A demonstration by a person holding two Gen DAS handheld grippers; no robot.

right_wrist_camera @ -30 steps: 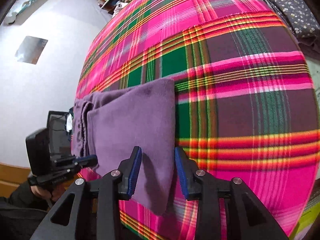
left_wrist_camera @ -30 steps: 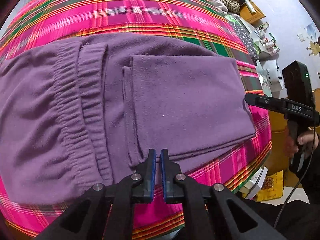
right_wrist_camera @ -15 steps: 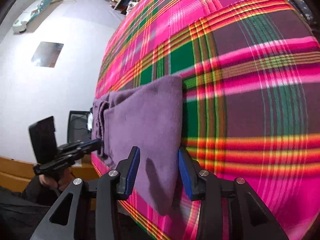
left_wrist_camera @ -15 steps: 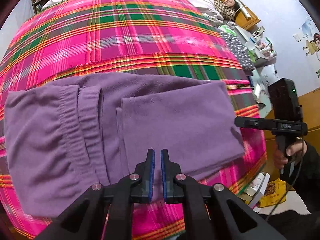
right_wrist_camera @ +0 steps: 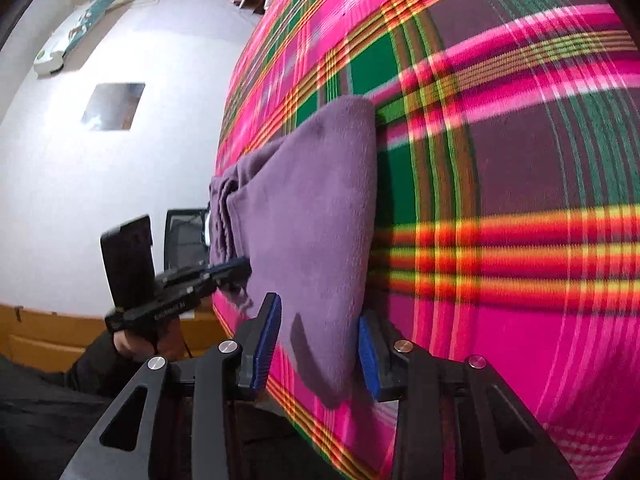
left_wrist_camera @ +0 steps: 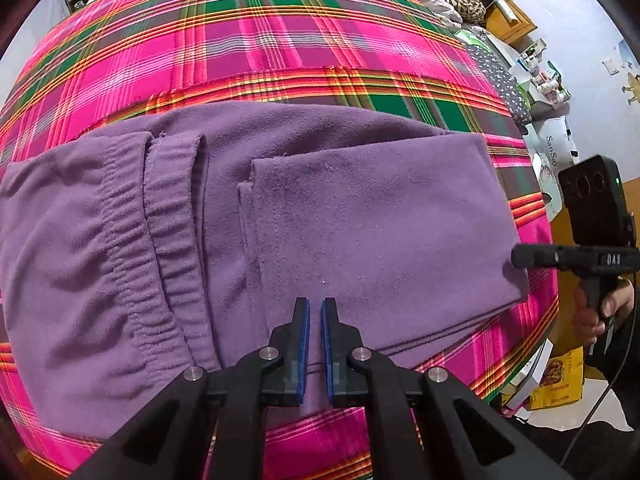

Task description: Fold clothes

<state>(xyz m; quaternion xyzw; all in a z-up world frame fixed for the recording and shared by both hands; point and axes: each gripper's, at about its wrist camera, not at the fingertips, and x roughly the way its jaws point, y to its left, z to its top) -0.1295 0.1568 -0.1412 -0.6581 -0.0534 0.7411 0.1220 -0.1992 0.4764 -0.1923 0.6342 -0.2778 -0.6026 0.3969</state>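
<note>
**Purple trousers folded on plaid bed**

Plaid bedspread (left_wrist_camera: 280,44) carries the folded purple trousers (left_wrist_camera: 360,220) (elastic waistband leftward). Left gripper (left_wrist_camera: 314,320) hovers above, nearly closed, empty. Right gripper (right_wrist_camera: 318,346), jaws just narrowing, straddles the fold's corner unpinched.

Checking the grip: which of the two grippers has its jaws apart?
The right gripper: its jaws stand apart astride the purple trousers' folded end. The left gripper's are nearly shut.
</note>
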